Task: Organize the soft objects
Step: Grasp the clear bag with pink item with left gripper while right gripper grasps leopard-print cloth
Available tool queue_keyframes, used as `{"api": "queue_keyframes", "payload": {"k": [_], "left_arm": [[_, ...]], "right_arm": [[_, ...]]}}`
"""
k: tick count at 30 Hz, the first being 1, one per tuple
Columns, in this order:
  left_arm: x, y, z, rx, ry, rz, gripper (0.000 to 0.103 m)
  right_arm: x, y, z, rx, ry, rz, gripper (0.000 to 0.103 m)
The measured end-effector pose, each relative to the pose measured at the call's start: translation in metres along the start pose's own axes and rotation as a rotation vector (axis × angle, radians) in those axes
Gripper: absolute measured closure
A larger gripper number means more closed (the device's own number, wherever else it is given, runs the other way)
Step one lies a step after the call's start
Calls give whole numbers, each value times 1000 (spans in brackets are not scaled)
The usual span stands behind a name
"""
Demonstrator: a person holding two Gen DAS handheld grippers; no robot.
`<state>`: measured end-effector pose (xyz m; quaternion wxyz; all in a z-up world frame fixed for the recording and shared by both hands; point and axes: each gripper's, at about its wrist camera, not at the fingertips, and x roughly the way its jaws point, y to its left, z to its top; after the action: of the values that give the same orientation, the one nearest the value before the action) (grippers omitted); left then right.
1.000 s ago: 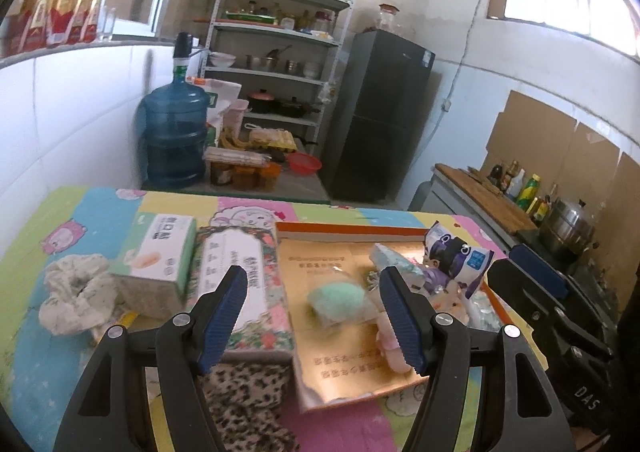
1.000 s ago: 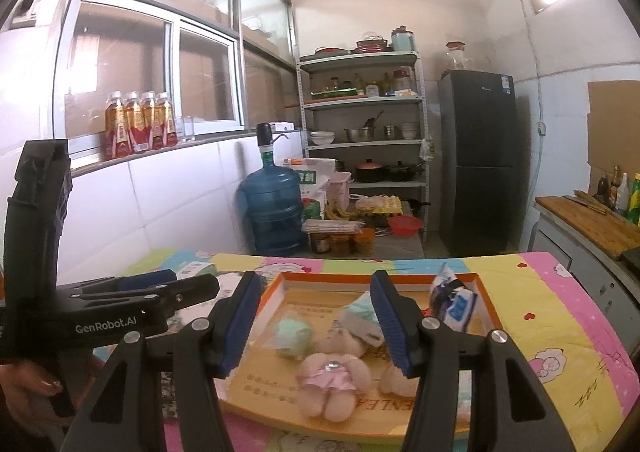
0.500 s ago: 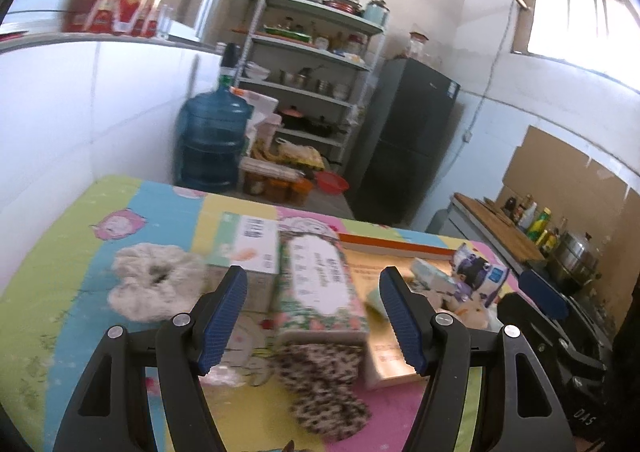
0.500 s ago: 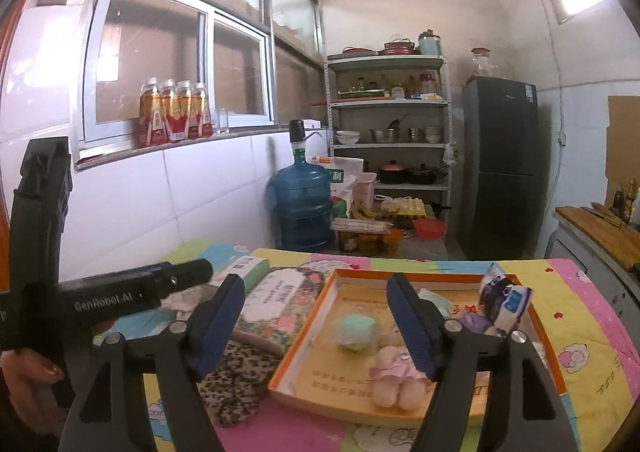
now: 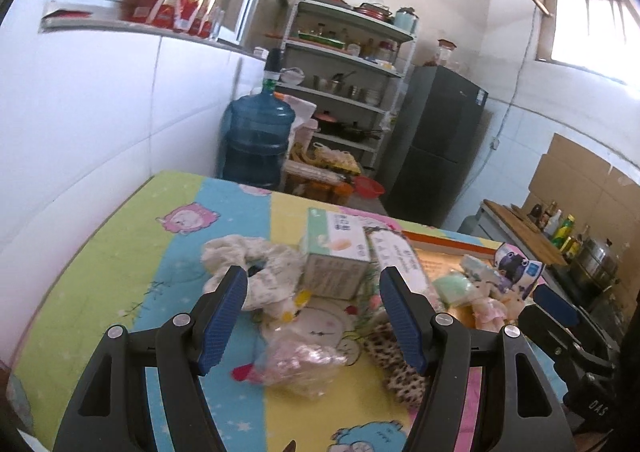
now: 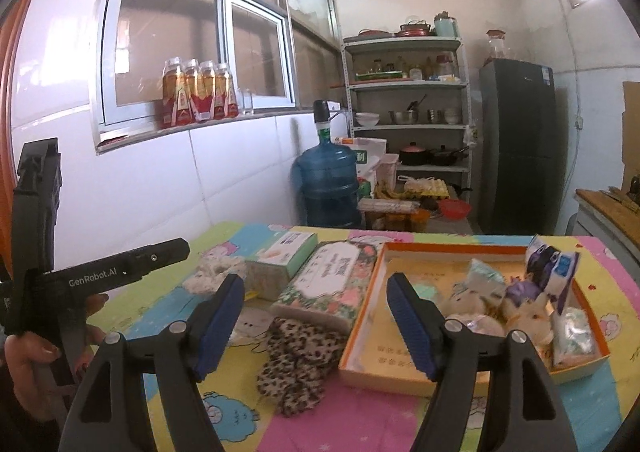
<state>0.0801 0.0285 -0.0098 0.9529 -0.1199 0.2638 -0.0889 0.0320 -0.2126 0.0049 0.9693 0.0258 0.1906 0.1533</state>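
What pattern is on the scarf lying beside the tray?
Leopard print on the scarf, clearest in the right wrist view.

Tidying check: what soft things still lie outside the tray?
Three lie loose on the table left of the orange tray: the leopard cloth, the white scrunchie and a crumpled clear bag. Nothing is spilled or damaged.

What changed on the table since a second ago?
Both views swung left, away from the orange tray. The left gripper now faces the white scrunchie and a clear packet; the right gripper opened wider, facing the leopard cloth. Neither holds anything. The items on the table kept their places.
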Motion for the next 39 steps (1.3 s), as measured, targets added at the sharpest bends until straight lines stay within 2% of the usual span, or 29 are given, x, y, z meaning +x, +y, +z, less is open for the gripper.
{"api": "queue_keyframes", "payload": {"k": [12,19,32,37,39], "left_arm": [[31,10,-30,0,113,-51,33],[58,10,-49,6,197,-33,33],[84,5,-57,6,265,-14,33],[87,4,-57,8,267,-18,33],[86,7,-58,-2,260,-29,36]], "right_arm": [[12,12,-10,-9,26,24,30],[18,6,-13,8,38,22,30],[30,-2,-23,24,75,27,30],[38,3,-35,17,133,67,30],[42,7,-42,11,165,92,30]]}}
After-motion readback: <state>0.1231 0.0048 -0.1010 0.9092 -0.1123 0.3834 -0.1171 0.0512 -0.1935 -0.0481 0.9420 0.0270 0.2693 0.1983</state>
